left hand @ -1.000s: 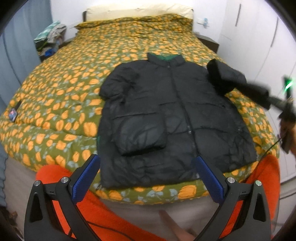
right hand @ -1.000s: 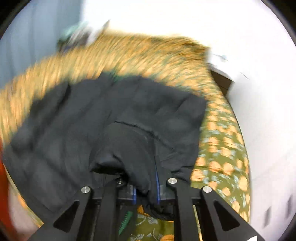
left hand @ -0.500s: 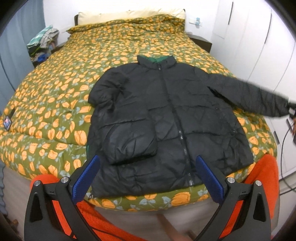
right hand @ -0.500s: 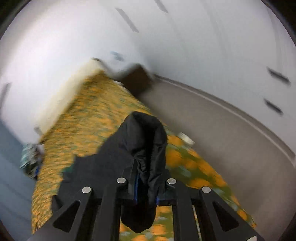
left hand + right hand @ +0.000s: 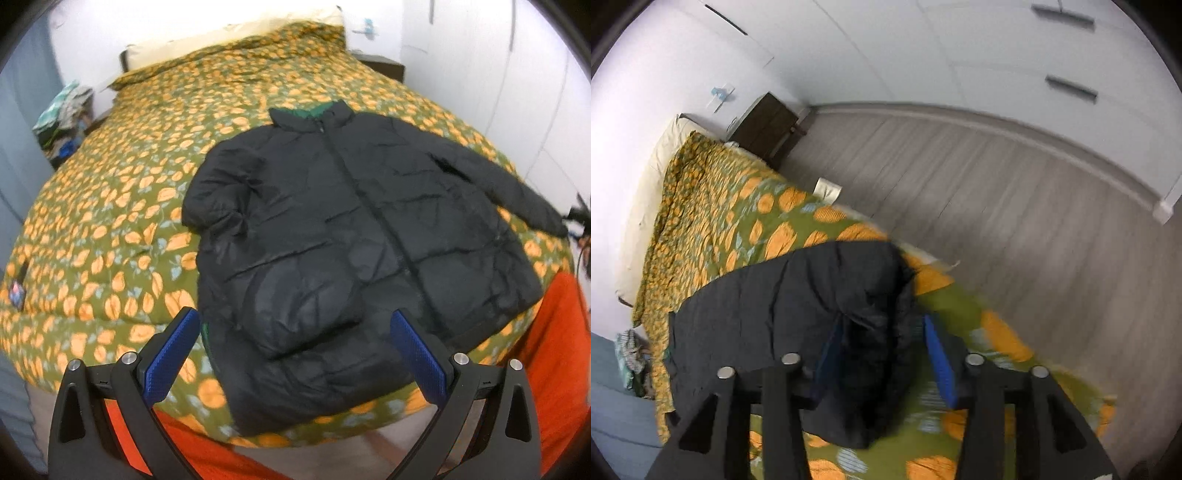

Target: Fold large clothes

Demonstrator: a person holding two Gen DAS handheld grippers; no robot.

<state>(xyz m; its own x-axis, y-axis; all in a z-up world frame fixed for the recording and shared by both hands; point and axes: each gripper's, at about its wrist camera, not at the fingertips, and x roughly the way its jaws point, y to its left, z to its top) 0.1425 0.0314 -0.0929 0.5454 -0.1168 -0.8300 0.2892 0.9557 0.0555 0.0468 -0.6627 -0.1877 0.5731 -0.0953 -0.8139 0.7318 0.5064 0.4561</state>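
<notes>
A black puffer jacket (image 5: 354,236) lies front up on the bed (image 5: 122,206), collar at the far end. Its left sleeve is folded across the chest. Its right sleeve (image 5: 509,188) is stretched out to the right bed edge. My left gripper (image 5: 295,339) is open and empty above the jacket's hem at the near bed edge. My right gripper (image 5: 882,354) is open, with the sleeve cuff (image 5: 864,362) lying loose between its fingers on the bedspread.
The bed has a green bedspread (image 5: 713,206) with orange leaves. A dark nightstand (image 5: 764,129) and grey wood floor (image 5: 997,206) lie to the right, with white wardrobe doors (image 5: 1034,55). A pile of clothes (image 5: 62,118) sits at the far left.
My right gripper pulled the right sleeve out to the right, laid it on the bed and opened, letting go of the cuff. The left gripper stayed open near the hem.
</notes>
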